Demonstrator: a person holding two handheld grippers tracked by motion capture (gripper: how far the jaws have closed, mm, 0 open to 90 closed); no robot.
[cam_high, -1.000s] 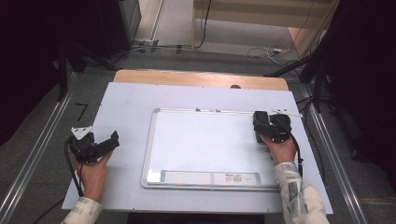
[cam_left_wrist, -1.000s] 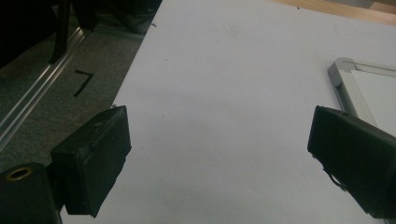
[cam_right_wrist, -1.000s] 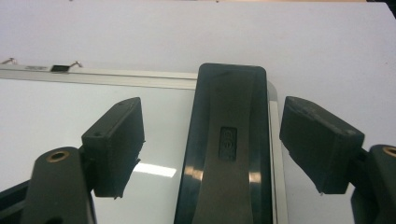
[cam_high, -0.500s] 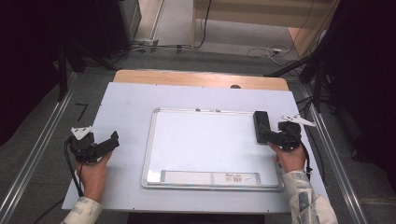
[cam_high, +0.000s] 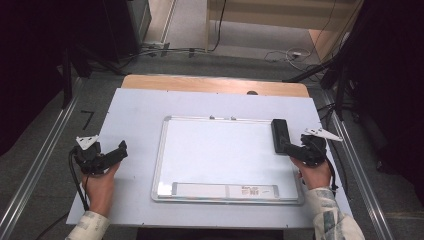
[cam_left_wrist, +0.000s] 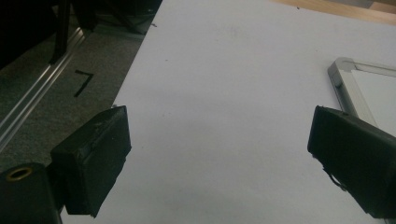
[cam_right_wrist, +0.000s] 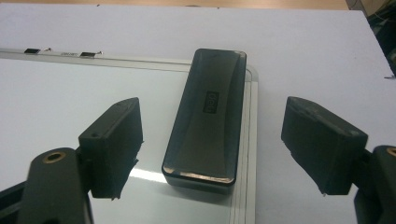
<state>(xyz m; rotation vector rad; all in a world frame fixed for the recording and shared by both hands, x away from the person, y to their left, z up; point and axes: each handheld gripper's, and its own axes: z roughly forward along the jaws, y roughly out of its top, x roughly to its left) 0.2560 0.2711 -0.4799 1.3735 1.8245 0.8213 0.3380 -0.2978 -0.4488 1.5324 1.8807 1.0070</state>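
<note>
While the right gripper (cam_right_wrist: 210, 149) stood with its jaws wide apart and nothing pressed between them, the black eraser (cam_right_wrist: 208, 116) lay straight ahead of it, its near end about level with the tips of the jaws and touching neither of them. In the right gripper view the long axis of the eraser ran away from the camera, almost in line with the jaws, so a short push forward would put the jaws on both long sides of it. The jaws had just been opening, and I judge that the eraser lay free on the whiteboard (cam_high: 220, 150), along the right edge near the far right corner. In the high view the right gripper (cam_high: 295, 148) was just beside the eraser (cam_high: 280, 135), clearly the nearer one. The left gripper (cam_high: 117, 152) rested well apart on the bare bench (cam_high: 135, 110), left of the whiteboard, its jaws also open and empty, pointing towards the whiteboard frame (cam_left_wrist: 343, 86).
</note>
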